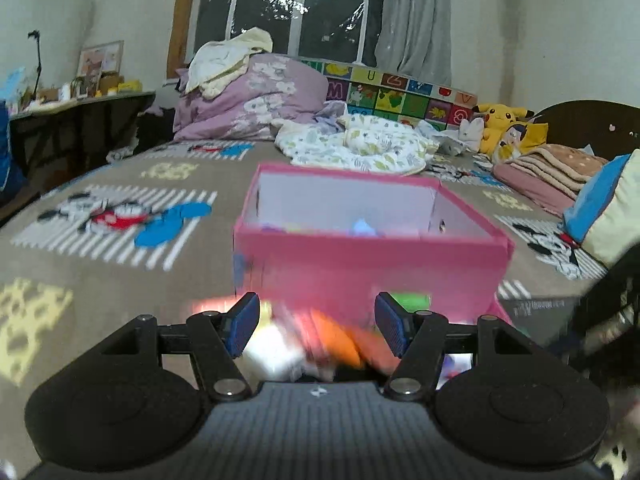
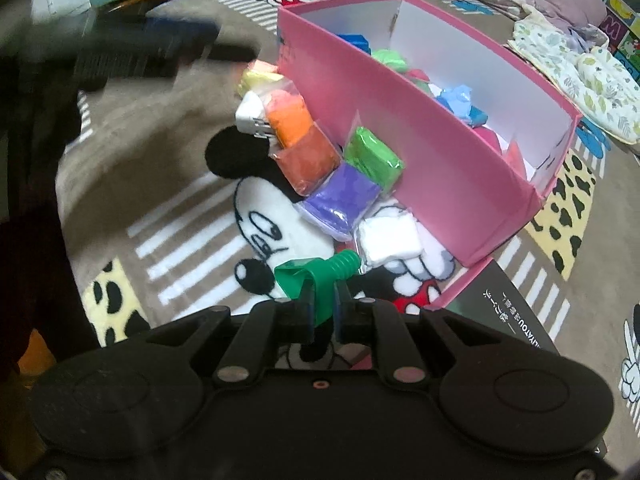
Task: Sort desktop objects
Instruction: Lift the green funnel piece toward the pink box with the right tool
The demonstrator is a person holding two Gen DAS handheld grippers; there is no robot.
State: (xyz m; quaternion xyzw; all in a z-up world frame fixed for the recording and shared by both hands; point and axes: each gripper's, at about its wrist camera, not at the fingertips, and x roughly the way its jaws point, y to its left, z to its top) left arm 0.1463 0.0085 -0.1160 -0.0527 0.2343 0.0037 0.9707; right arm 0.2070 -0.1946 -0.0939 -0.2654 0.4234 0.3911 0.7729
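A pink box (image 2: 460,164) with white inner walls stands on the cartoon bedspread and holds several colored clay packets; it also shows in the left wrist view (image 1: 368,264). Beside it lie orange (image 2: 290,122), red-brown (image 2: 308,160), green (image 2: 372,156), purple (image 2: 344,200) and white (image 2: 390,240) packets. My right gripper (image 2: 323,314) is shut on a green plastic tool (image 2: 320,276) just above the bedspread. My left gripper (image 1: 316,324) is open over the blurred orange packet (image 1: 344,342) in front of the box; it shows blurred in the right wrist view (image 2: 160,48).
A black booklet (image 2: 508,316) lies under the box's near corner. Piled quilts (image 1: 256,96), baby clothes (image 1: 360,144), a Pikachu plush (image 1: 500,120) and folded blankets (image 1: 560,172) fill the far side of the bed. A cluttered desk (image 1: 80,100) stands at the left.
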